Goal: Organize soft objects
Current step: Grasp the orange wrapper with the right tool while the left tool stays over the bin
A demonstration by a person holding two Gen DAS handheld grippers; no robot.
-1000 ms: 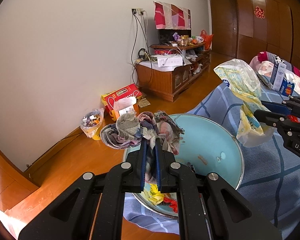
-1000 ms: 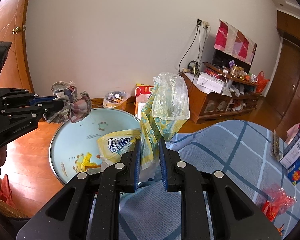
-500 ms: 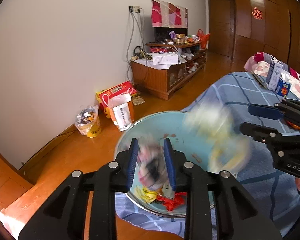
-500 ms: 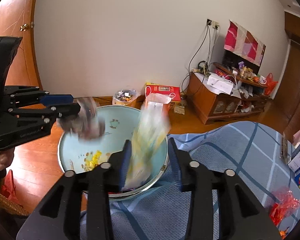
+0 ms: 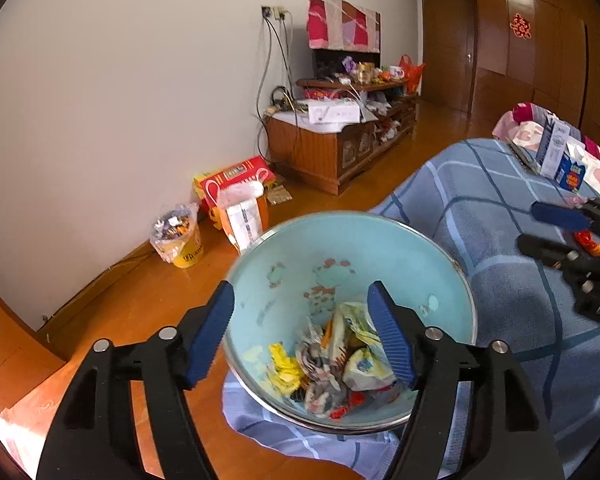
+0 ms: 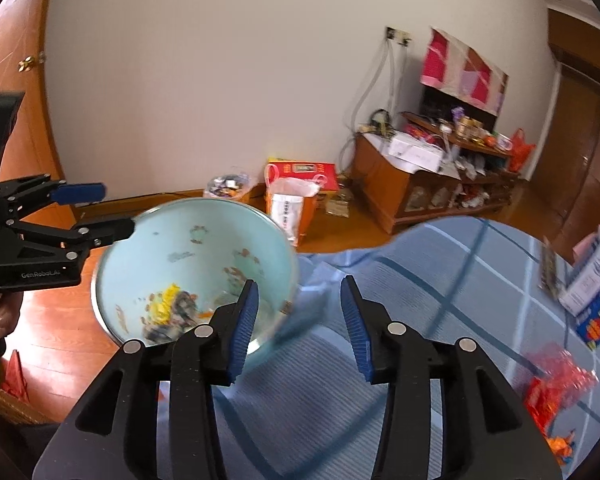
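Two grippers over a light-blue basin [image 5: 380, 248] at the blue checked cloth's [image 5: 500, 208] edge, left gripper [image 5: 300, 332] opening wide and empty above crumpled scarf [image 5: 320, 364] and yellow-white bag [image 5: 364, 360] heaped inside without clear long axis, right gripper [image 6: 296, 320] opening, empty, beside the basin's right rim.

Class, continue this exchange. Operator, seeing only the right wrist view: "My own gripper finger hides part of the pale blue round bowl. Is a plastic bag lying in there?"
Observer: Yes. A crumpled yellow-and-white plastic bag lies at the bottom of the pale blue round bowl, touching a grey patterned cloth.
Operator: Is anything red in there too?
Observer: Yes, a small red wrapper sits at the near edge of the pile, just below the cloth in the left wrist view.
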